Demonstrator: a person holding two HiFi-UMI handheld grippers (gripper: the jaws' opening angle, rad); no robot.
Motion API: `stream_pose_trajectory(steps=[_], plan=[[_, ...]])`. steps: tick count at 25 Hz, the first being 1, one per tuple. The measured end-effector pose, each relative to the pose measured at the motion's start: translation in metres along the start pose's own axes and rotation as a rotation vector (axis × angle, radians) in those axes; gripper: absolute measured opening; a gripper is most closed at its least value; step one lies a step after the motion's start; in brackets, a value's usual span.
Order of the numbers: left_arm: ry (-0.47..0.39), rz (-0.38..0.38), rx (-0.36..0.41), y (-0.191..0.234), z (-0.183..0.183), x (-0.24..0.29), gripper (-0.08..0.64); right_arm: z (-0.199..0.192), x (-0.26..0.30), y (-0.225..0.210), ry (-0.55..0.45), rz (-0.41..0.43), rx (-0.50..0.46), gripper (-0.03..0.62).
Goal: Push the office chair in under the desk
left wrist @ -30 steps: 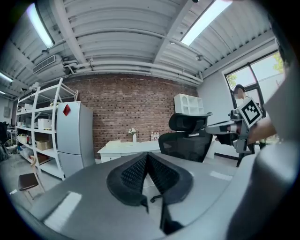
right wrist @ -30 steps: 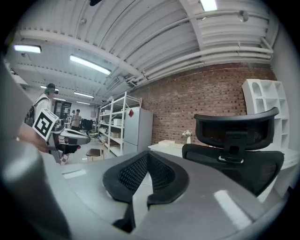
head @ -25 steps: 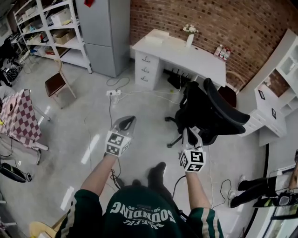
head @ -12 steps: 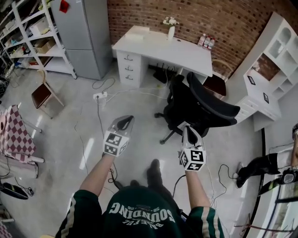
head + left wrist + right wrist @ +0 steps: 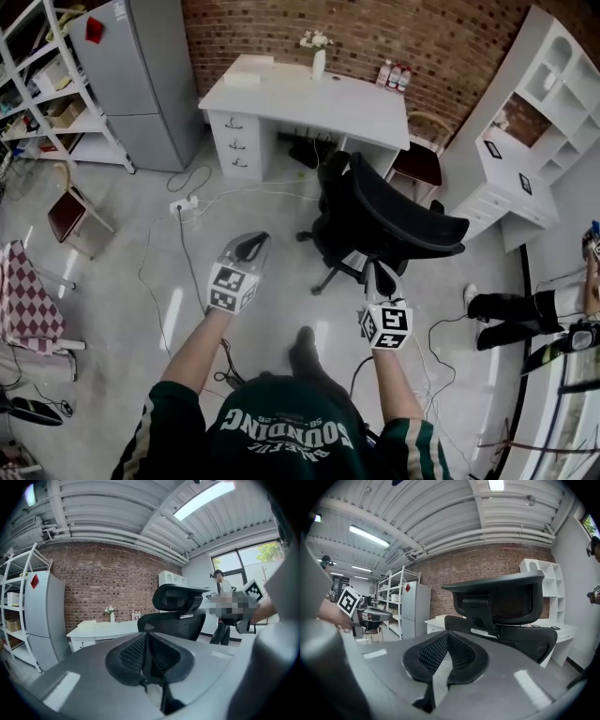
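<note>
The left tool point(image 5: 247, 247) and right tool point(image 5: 379, 274) were closed, empty. The chair point(image 5: 384, 220) stood clear of the counter point(image 5: 309, 98), its back towards them. Pressing both evenly against that back would likely roll it straight under.

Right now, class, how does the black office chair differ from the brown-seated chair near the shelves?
The office chair is black, with headrest and star base; the brown-seated chair has a pale frame and straight legs. The office chair stands before the desk; the brown-seated chair by the shelves. Both stand upright, neither under the desk.
</note>
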State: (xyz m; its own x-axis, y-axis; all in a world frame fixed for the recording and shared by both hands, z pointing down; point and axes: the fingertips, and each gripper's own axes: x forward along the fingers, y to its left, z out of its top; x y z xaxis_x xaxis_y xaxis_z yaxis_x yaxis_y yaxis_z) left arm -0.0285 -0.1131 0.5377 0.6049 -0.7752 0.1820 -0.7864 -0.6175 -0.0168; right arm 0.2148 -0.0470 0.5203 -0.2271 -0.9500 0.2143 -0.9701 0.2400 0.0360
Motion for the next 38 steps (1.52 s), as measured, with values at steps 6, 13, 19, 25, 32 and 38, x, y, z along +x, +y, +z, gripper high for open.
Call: stream_pose_trajectory(steps=[6, 13, 19, 25, 32, 38], plan=[[0.019, -0.046, 0.002, 0.001, 0.002, 0.04, 0.053, -0.009, 0.01, -0.027, 0.018, -0.042, 0.017, 0.002], [0.03, -0.114, 0.029, -0.012, 0.001, 0.081, 0.064, -0.02, -0.001, -0.074, 0.028, -0.141, 0.037, 0.002], [0.033, -0.182, 0.082, -0.033, 0.013, 0.111, 0.084, -0.017, -0.026, -0.108, 0.026, -0.221, 0.028, 0.002], [0.046, -0.219, 0.108, -0.047, 0.016, 0.133, 0.116, -0.019, -0.049, -0.141, 0.024, -0.294, 0.049, 0.002], [0.085, -0.223, 0.131, -0.046, 0.013, 0.167, 0.236, -0.025, -0.056, -0.191, 0.044, -0.377, 0.049, 0.135], [0.102, -0.193, 0.14, -0.031, 0.002, 0.193, 0.336, -0.041, -0.049, -0.234, 0.1, -0.441, 0.014, 0.252]])
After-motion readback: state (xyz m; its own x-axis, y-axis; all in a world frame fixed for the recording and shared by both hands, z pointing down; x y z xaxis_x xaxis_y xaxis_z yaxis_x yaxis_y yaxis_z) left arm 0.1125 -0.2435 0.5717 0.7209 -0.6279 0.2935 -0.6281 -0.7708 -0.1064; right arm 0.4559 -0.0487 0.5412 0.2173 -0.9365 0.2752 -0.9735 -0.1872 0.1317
